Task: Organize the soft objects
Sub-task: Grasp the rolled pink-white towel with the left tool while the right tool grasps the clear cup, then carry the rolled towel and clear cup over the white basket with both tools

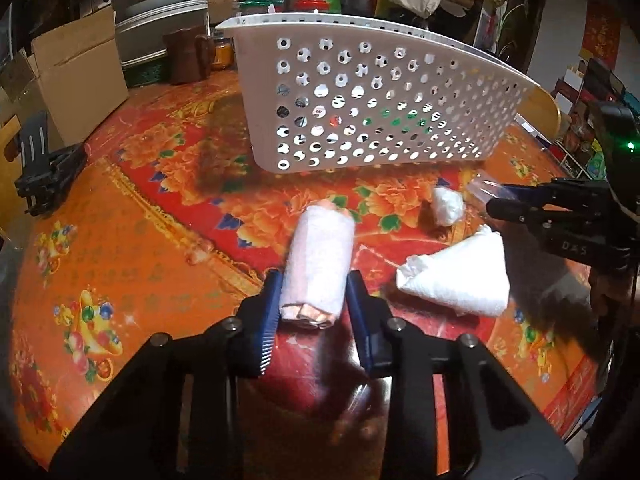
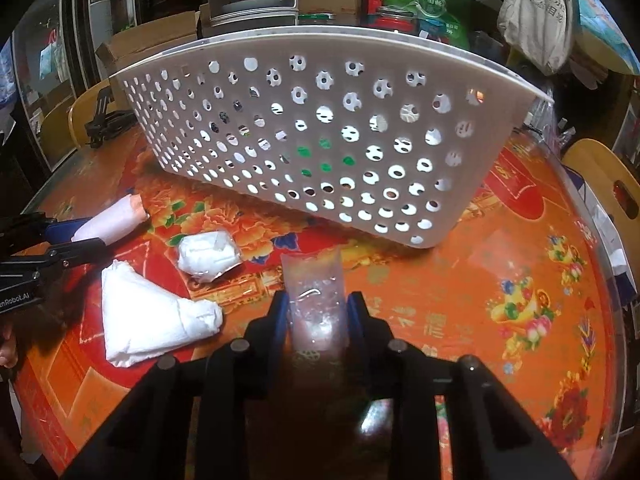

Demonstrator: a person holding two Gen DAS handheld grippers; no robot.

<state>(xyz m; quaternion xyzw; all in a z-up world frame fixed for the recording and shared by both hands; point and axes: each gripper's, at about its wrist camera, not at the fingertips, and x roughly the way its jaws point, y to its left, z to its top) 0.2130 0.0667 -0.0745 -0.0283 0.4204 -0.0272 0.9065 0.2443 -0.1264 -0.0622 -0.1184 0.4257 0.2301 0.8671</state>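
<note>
Left wrist view: left tool (image 1: pixel 314 300) straddles near end of pink rolled towel (image 1: pixel 318 258) lying on table (image 1: pixel 120 240); pads touching roll's sides, so grasp judged made. White perforated basket (image 1: pixel 360 80) stands just beyond.

Right wrist view: right tool (image 2: pixel 318 316) clenched on clear soft packet (image 2: pixel 316 288). Folded white cloth (image 2: pixel 148 312) and small white bundle (image 2: pixel 208 254) lie loose on table, near basket.

Step in hand: pickup. Next move calls for lifting both over basket rim.
</note>
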